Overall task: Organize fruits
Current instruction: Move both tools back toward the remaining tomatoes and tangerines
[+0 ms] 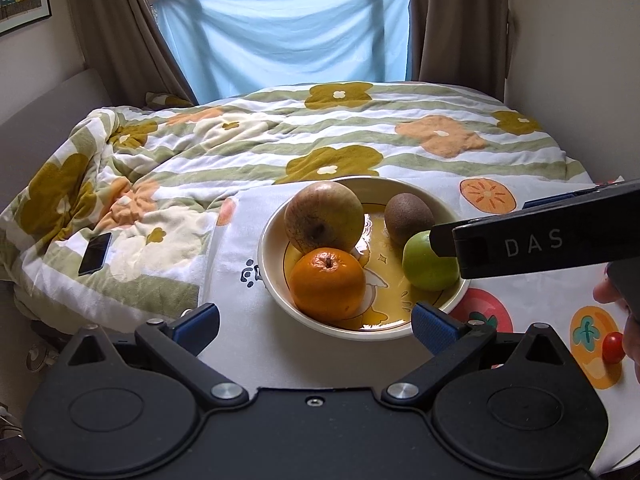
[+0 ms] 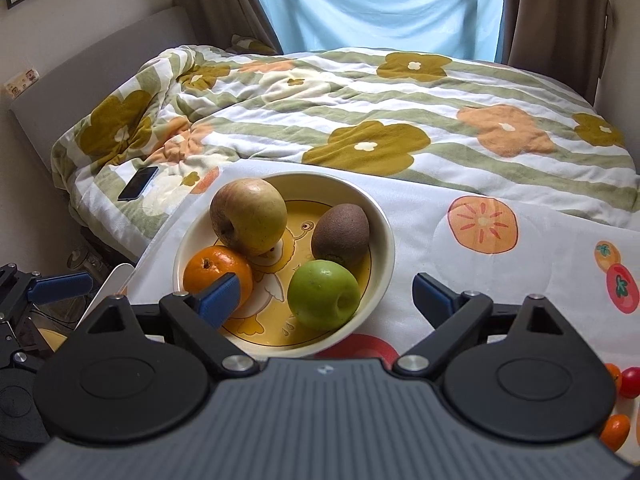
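Observation:
A cream bowl (image 1: pixel 267 240) (image 2: pixel 384 224) with a yellow cartoon bottom stands on a fruit-print cloth. In it lie a yellow-brown apple (image 1: pixel 324 216) (image 2: pixel 249 216), an orange (image 1: pixel 327 285) (image 2: pixel 208 268), a kiwi (image 1: pixel 408 217) (image 2: pixel 341 232) and a green apple (image 1: pixel 428 268) (image 2: pixel 323 294). My left gripper (image 1: pixel 316 320) is open and empty just in front of the bowl. My right gripper (image 2: pixel 326 294) is open, its fingers either side of the green apple, not gripping it. Its black finger (image 1: pixel 540 240) shows in the left wrist view beside the green apple.
A cherry tomato (image 1: pixel 613 347) (image 2: pixel 630 382) and small orange fruits (image 2: pixel 616 432) lie on the cloth at the right. A phone (image 1: pixel 95 254) (image 2: pixel 138 188) lies on the flowered quilt (image 1: pixel 280 136) behind. The table's left edge (image 2: pixel 116 276) is near the bowl.

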